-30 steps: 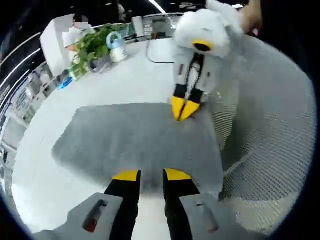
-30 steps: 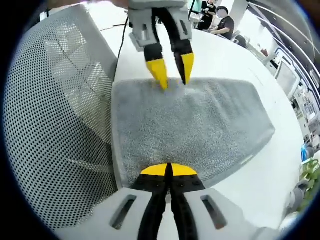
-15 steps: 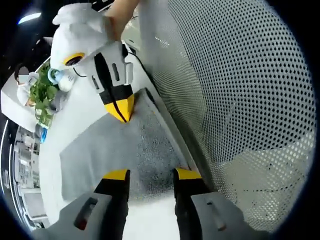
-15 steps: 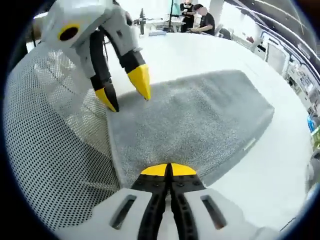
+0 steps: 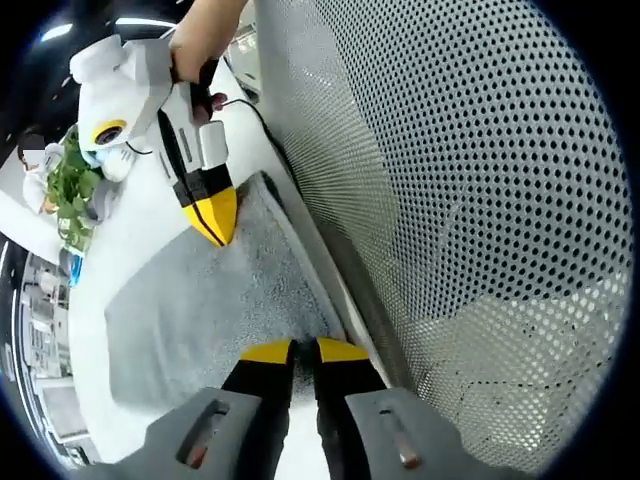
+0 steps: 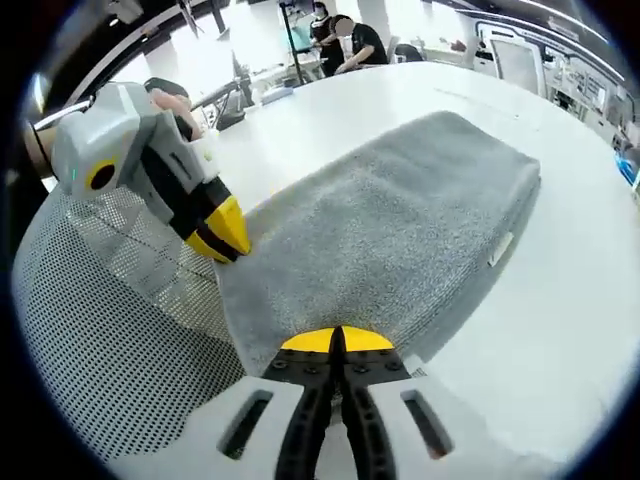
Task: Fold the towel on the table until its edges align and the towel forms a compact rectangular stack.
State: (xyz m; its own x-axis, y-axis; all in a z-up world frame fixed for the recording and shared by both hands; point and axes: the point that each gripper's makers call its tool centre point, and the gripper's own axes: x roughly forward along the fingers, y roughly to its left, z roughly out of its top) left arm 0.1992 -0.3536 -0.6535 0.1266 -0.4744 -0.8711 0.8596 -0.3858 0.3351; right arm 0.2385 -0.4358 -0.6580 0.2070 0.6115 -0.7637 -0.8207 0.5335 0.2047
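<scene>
Two grippers, left and right, each clamp jaws on one grey towel.

No text, brand, number or sign is readable in either view. The small pale tag at the edge of the grey towel is too small to read.

Grey folded towel on table
</scene>
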